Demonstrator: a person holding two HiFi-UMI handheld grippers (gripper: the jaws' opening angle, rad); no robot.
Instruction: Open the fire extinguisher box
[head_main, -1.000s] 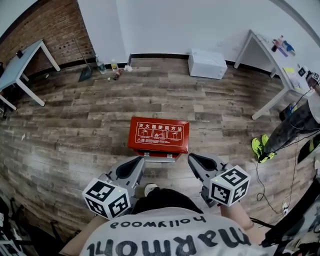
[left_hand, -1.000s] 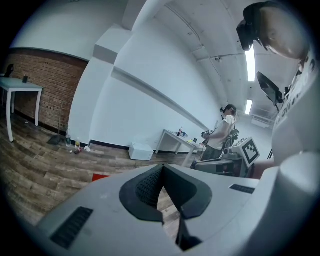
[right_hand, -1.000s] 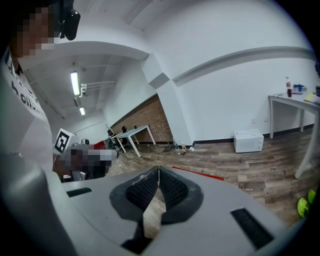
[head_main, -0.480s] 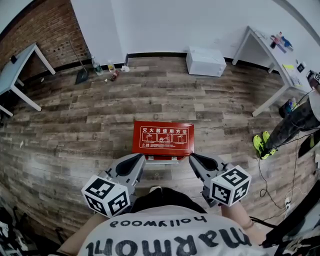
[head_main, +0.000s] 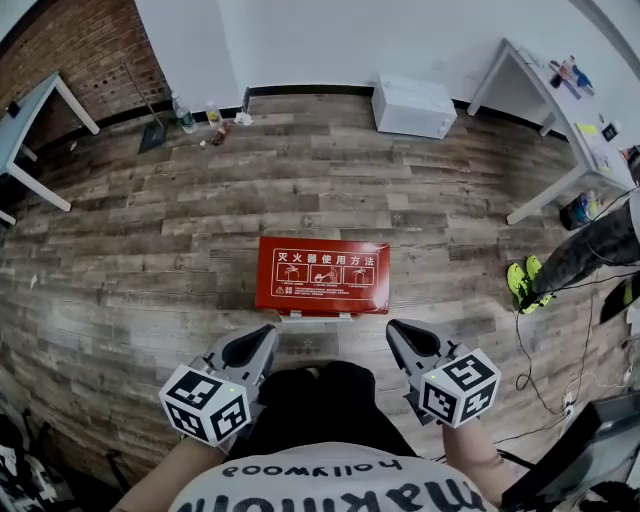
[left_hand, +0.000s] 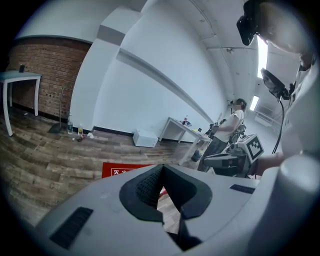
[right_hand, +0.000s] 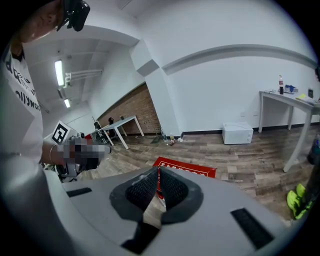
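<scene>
From the head view, the red fire extinguisher box (head_main: 323, 275) lies flat on the wooden floor (head_main: 150, 260), its lid closed and the printed instruction panel facing up. A pale metal part shows along its near edge. The left tool (head_main: 264, 332) and the right tool (head_main: 395, 328) hang just short of that near edge, one toward each front corner, neither touching the box. Each carries its cube of square markers at the rear. Farther off, a white case (head_main: 413, 105) stands against the wall, a white counter (head_main: 560, 120) runs along the right, and a few bottles (head_main: 182, 113) sit near the brick wall.

In the left gripper view, the left tool (left_hand: 162, 166) has its ribbed pads meeting at the tips, with only a thin sliver of floor showing behind them, so it appears fully narrowed and empty. The box (left_hand: 125, 171) lies low on the floor just beyond the tips. The right tool (left_hand: 234, 161) shows at the right, and a person (left_hand: 231, 125) stands by the counter (left_hand: 182, 127) behind.

In the right gripper view, the right tool (right_hand: 158, 168) is drawn together, pads tip to tip, holding nothing. The box (right_hand: 186, 169) lies right ahead of the tips, with the white case (right_hand: 236, 133) by the far wall.
</scene>
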